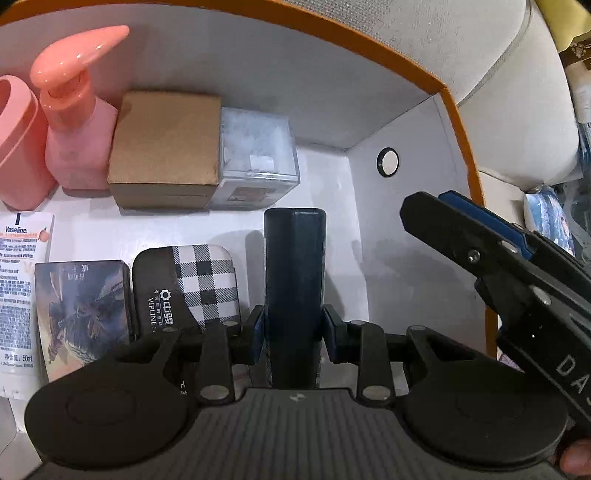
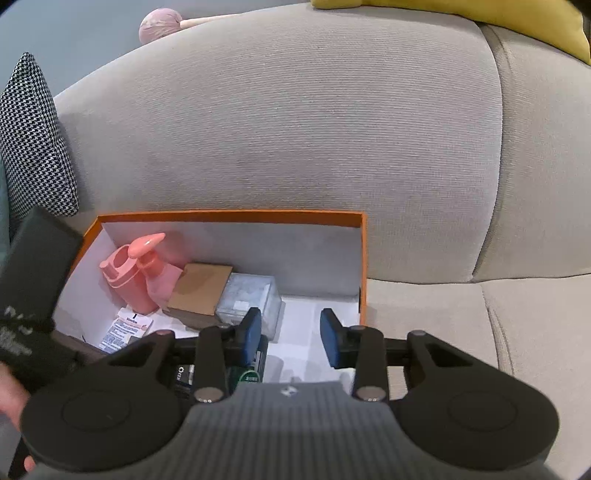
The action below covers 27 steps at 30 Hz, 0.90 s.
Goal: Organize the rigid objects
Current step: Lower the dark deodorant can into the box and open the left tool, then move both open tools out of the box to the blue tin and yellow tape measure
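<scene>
My left gripper [image 1: 294, 328] is shut on a dark blue oblong case [image 1: 294, 266] and holds it inside the orange-rimmed white box [image 1: 458, 122], right of a checked tin [image 1: 192, 284]. My right gripper [image 2: 290, 334] is open and empty over the box's near right part [image 2: 364, 258]; it also shows in the left wrist view [image 1: 424, 210]. In the box stand a pink pump bottle [image 1: 77, 147], a brown carton [image 1: 166, 147], a clear plastic box [image 1: 256, 155], a Vaseline tube [image 1: 16, 291] and a picture card box [image 1: 85, 306].
A pink cup [image 1: 16, 144] stands at the box's far left. The box sits on a grey sofa [image 2: 295, 129] with a houndstooth cushion [image 2: 33, 147] at left and a yellow cushion [image 2: 480, 18] at top right.
</scene>
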Available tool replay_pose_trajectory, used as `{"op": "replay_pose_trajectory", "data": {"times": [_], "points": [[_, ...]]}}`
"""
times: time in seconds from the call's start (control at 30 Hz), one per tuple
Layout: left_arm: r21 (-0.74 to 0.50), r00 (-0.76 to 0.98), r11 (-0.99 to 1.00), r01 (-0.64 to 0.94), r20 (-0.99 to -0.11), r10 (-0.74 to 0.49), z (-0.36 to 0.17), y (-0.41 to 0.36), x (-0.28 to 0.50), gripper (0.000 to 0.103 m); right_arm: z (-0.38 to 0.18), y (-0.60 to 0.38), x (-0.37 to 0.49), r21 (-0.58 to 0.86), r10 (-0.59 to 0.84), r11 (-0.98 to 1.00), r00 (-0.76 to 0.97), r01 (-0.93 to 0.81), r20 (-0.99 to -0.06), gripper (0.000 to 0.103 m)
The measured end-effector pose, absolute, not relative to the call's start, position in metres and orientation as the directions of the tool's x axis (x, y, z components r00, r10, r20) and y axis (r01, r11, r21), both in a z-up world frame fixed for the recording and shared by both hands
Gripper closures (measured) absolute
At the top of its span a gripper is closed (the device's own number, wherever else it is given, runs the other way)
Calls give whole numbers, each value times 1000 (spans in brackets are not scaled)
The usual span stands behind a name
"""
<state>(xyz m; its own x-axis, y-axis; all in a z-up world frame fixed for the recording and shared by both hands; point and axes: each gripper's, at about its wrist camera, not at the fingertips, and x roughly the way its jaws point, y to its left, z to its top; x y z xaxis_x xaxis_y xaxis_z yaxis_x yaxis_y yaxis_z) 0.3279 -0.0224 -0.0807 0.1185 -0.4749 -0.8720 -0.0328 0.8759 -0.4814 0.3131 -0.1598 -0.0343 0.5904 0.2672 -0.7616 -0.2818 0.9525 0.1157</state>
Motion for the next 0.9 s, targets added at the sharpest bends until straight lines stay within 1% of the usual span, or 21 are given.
{"op": "replay_pose_trajectory", "data": {"times": [0.03, 0.07, 0.1, 0.23, 0.3, 0.37, 0.43, 0.5, 0.53, 0.67, 0.73, 0.9], "points": [[-477, 112, 878, -31, -875, -472, -81, -24, 328, 66, -34, -161, 313, 118, 270, 952, 590, -283, -761, 66], [-472, 105, 881, -35, -878, -466, -81, -25, 328, 61, -35, -161, 312, 121, 273, 951, 587, -284, -762, 67], [-468, 101, 883, -36, -881, -463, -81, -25, 327, 58, -34, -162, 312, 128, 276, 951, 584, -283, -764, 67], [-474, 133, 880, -36, -875, -466, -76, -23, 321, 58, -33, -161, 308, 137, 287, 948, 581, -289, -761, 67], [-475, 160, 879, -29, -871, -465, -71, -18, 316, 60, -32, -161, 305, 134, 290, 946, 584, -295, -758, 67], [-464, 178, 886, -13, -873, -455, -65, -15, 315, 72, -30, -161, 303, 136, 293, 945, 584, -297, -757, 67], [-425, 171, 905, 3, -892, -419, -65, -17, 313, 76, -31, -160, 302, 137, 294, 944, 583, -299, -757, 67], [-421, 167, 907, -3, -895, -414, -67, -17, 314, 77, -31, -159, 301, 138, 295, 944, 584, -299, -757, 67], [-425, 162, 905, -9, -894, -418, -68, -17, 313, 78, -30, -159, 300, 139, 296, 944, 584, -299, -755, 67], [-457, 192, 890, -5, -873, -447, -61, -13, 306, 79, -25, -159, 294, 139, 302, 942, 592, -306, -747, 67], [-460, 248, 887, 30, -857, -453, -45, -10, 295, 79, -19, -161, 289, 140, 306, 941, 598, -309, -741, 67], [-417, 413, 893, 168, -793, -448, 6, -6, 252, 79, -1, -167, 265, 158, 329, 936, 626, -314, -707, 67]]}}
